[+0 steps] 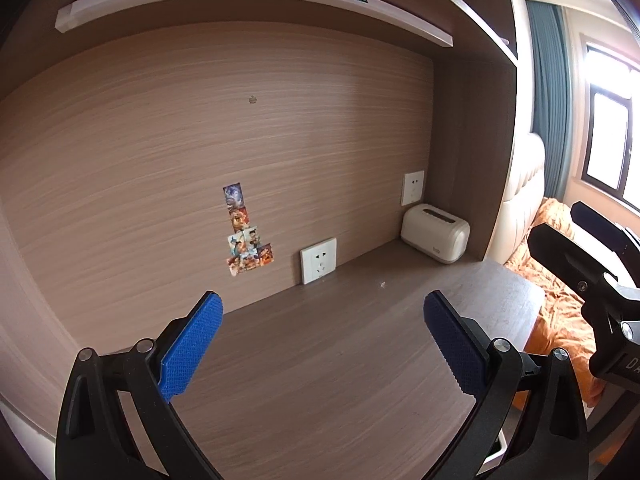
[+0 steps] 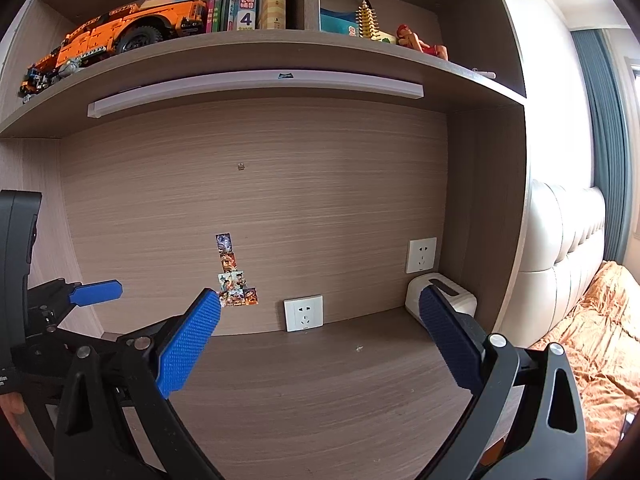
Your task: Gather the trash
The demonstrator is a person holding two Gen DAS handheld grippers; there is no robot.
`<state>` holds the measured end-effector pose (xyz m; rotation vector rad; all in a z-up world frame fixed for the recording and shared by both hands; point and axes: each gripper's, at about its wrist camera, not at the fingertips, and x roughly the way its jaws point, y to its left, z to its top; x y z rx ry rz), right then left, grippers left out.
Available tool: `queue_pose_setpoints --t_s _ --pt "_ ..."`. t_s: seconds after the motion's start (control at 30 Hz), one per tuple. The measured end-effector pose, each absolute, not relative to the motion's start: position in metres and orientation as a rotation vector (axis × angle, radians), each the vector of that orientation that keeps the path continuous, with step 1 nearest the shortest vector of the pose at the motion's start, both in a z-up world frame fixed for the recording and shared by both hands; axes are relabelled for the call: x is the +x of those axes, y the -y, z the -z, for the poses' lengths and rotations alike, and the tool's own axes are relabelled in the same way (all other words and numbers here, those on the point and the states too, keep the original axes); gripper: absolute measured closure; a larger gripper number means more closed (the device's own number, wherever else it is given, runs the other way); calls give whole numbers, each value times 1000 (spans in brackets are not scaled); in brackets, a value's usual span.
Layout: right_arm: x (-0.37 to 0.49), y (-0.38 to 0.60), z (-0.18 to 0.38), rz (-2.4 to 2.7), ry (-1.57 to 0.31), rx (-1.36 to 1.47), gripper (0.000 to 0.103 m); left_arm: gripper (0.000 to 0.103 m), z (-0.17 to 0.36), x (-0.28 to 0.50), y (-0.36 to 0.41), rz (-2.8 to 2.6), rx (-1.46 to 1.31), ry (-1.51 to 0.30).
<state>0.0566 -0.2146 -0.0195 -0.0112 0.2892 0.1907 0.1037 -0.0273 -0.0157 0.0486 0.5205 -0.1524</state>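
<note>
Both the left gripper (image 1: 322, 308) and the right gripper (image 2: 320, 312) are built alike — black curved arms, silver rivets, and blue textured pads (image 2: 188, 344) — with white lettering partly seen.

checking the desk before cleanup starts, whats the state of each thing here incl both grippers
left gripper: open, holding nothing, above the desk
right gripper: open, holding nothing
small scrap: lying loose on the desk
tissue box: upright in the back right corner, no tissue showing from its slot
wall sockets: nothing plugged in
light bar: appears off
stickers: stuck on the back panel
</note>
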Motion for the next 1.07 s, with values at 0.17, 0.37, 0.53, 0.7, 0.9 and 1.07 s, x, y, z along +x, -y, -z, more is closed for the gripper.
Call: queue_pose_setpoints --t_s 0.17,0.37,0.53,0.7,0.9,1.07 --pt "54 212 19 -189 -285 -16 4 4 15 102 23 156 47 -517" --pt "51 208 20 -184 -284 -22 4 4 15 100 18 151 46 -515" --pt "51 206 20 -187 -286 -22 4 4 15 101 16 150 48 -516" --pt "52 202 22 -184 -291 -23 4 4 15 101 11 138 56 -503" --pt "55 200 23 -182 -295 -31 4 4 17 105 7 156 45 -512" --pt "61 199 27 -161 -311 -30 4 4 28 121 -4 175 -14 -562"
